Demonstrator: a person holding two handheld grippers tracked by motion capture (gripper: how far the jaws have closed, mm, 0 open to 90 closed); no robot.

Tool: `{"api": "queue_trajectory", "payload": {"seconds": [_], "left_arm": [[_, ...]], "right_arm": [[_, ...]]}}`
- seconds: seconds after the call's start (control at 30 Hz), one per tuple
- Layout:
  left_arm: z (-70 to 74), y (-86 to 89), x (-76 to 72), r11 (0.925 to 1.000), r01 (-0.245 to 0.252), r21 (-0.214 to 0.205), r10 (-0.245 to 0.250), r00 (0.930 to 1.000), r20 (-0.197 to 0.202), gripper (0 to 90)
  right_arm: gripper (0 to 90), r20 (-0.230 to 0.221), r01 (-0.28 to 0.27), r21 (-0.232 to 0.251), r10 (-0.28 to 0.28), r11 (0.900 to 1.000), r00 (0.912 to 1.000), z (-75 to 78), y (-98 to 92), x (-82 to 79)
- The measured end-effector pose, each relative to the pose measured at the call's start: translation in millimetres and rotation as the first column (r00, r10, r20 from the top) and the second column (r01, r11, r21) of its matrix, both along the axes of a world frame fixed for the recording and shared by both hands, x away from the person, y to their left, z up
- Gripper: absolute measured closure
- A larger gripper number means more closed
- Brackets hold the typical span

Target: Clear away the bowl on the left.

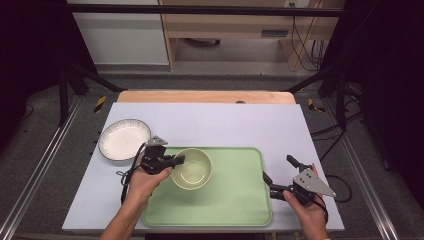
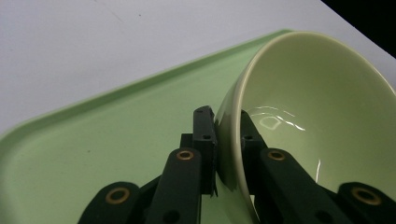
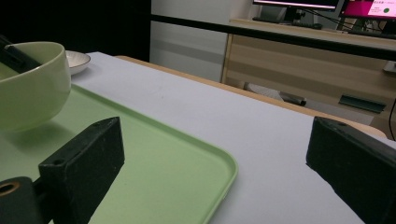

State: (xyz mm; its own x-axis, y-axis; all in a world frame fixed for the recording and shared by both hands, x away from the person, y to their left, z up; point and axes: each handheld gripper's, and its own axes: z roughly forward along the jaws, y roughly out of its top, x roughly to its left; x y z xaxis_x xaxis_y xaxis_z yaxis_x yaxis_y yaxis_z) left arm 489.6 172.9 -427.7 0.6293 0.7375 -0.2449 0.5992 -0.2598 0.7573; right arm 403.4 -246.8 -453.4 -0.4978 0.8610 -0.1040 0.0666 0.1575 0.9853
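Left claw [image 2: 227, 135] pinches green bowl [image 2: 317, 116] rim, mouth up.

No legible text, label, brand or number is present. In the right gripper view, a monitor [image 3: 369, 7] at the top edge displays a pink panel with white lettering too small to read.
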Motion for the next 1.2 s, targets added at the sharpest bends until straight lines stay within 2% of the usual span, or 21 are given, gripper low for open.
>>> {"api": "queue_trajectory", "payload": {"seconds": [0.43,1.2], "left_arm": [[-8.3,-17.2,-2.9,0.9990,0.040,0.019,-0.040,0.9989,-0.024,82.5],[-14.6,-21.7,-2.6,0.9972,0.065,0.037,-0.063,0.9964,-0.056,82.4]], "right_arm": [[4.3,0.002,0.001,-0.001,-0.001,1.0000,1.0000,0.2,-0.8,0.2],[4.3,-0.002,-0.002,-0.007,0.002,1.0000,1.0000,-0.5,0.6,0.5]]}}
